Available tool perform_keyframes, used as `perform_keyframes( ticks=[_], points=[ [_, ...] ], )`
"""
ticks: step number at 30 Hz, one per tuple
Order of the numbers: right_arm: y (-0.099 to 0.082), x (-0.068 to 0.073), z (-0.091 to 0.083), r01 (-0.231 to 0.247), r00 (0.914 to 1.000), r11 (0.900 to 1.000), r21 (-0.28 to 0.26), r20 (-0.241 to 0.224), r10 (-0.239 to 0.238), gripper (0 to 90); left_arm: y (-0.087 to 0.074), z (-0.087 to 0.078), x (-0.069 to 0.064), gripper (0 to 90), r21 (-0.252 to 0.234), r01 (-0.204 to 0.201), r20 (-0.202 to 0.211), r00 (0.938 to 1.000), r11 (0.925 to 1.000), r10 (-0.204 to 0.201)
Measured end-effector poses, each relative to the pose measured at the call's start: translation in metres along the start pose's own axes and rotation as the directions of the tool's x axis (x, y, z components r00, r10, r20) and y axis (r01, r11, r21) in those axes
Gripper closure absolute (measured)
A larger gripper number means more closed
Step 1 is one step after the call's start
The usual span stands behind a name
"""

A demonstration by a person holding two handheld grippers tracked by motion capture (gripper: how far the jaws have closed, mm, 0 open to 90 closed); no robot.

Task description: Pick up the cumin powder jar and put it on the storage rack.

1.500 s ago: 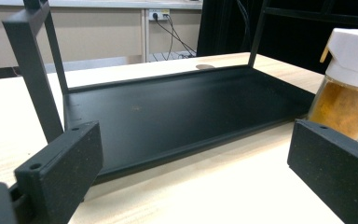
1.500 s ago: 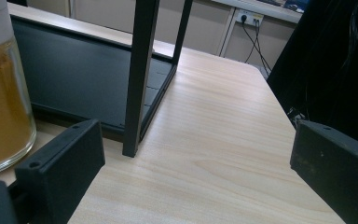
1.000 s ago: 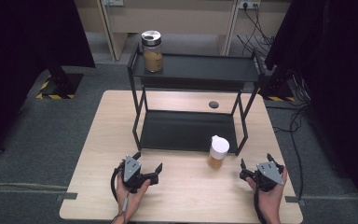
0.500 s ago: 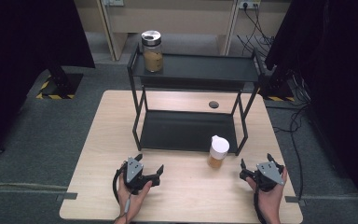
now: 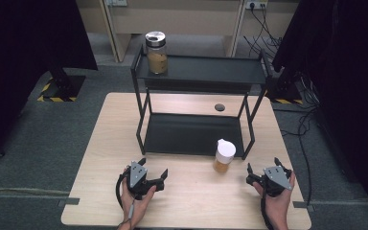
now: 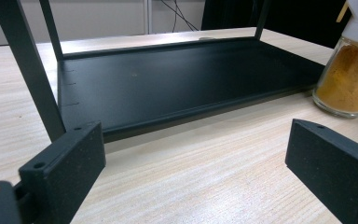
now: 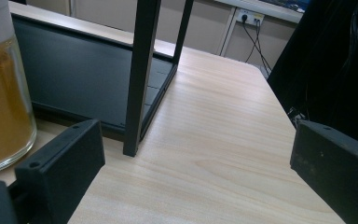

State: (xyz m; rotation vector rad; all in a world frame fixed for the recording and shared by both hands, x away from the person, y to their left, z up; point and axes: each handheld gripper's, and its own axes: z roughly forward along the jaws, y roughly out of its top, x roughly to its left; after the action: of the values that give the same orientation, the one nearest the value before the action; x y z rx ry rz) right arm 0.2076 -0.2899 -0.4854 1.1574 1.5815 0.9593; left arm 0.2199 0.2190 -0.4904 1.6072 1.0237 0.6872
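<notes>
A small jar (image 5: 224, 155) of orange-brown powder with a white lid stands on the table in front of the black rack's right front post (image 5: 249, 136). It also appears in the left gripper view as the jar (image 6: 345, 79) far right, and in the right gripper view as the jar (image 7: 2, 93) far left. My left gripper (image 5: 154, 167) rests at the near left of the table, open and empty, facing the lower shelf (image 6: 182, 79). My right gripper (image 5: 262, 165) sits near right, open and empty, right of the jar. Between the left gripper's (image 6: 196, 172) jaws lies bare wood, and the same goes for the right gripper (image 7: 196, 172).
A larger glass jar (image 5: 156, 52) with a silver lid stands on the left end of the rack's top shelf (image 5: 211, 69). The rack post (image 7: 140, 74) rises just ahead of my right gripper. A dark round hole (image 5: 219, 107) marks the table behind the rack.
</notes>
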Motion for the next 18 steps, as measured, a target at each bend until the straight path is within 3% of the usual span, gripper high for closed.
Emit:
perform_keyframes(
  ticks=[18],
  points=[
    [-0.0004, -0.0011, -0.0002, -0.006, 1.0000, 1.0000, -0.002, -0.004, 0.006, 3.0, -0.0006, -0.0010, 0.0003, 4.0, -0.002, -0.003, 0.001, 1.0000, 1.0000, 0.003]
  ],
)
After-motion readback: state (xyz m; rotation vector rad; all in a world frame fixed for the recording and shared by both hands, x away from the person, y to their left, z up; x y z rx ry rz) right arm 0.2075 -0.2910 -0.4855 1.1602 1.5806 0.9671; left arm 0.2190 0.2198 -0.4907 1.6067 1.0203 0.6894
